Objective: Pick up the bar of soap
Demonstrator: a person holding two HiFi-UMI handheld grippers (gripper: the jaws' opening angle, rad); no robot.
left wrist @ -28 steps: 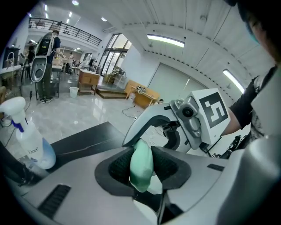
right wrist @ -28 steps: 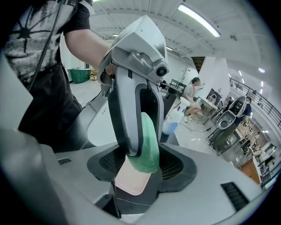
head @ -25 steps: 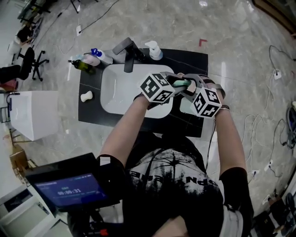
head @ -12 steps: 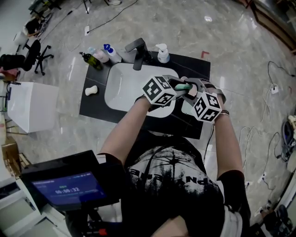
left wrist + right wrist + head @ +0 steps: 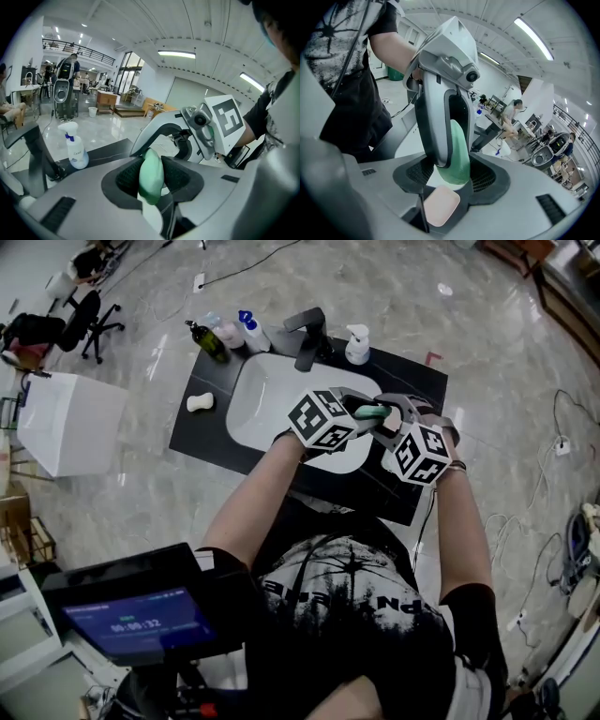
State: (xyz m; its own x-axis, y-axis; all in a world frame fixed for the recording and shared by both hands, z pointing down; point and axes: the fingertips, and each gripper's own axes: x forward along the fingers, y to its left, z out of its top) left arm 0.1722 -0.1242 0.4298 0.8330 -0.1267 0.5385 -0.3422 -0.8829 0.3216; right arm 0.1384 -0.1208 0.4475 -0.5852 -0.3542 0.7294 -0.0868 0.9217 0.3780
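Note:
A mint-green bar of soap [image 5: 369,412] hangs in the air over the front right of the white sink [image 5: 267,395]. My left gripper [image 5: 359,408] is shut on it, and in the left gripper view both dark pads press the soap [image 5: 151,180]. My right gripper [image 5: 385,420] meets it from the right. In the right gripper view the soap [image 5: 460,154] and one left fingertip [image 5: 436,126] sit between the right jaws. Whether the right pads press on the soap is hidden. A pale pink slab [image 5: 440,206] shows below through the gap.
The sink is set in a black counter [image 5: 202,432]. A black faucet [image 5: 309,334], a white pump bottle [image 5: 356,345] and several bottles [image 5: 230,332] stand at its far edge. A small white object [image 5: 199,403] lies at the left. A white box [image 5: 66,423] stands on the floor.
Both grippers have stayed together around the soap and moved a little with it. The view has shifted, so the counter now sits further right and lower in the picture.

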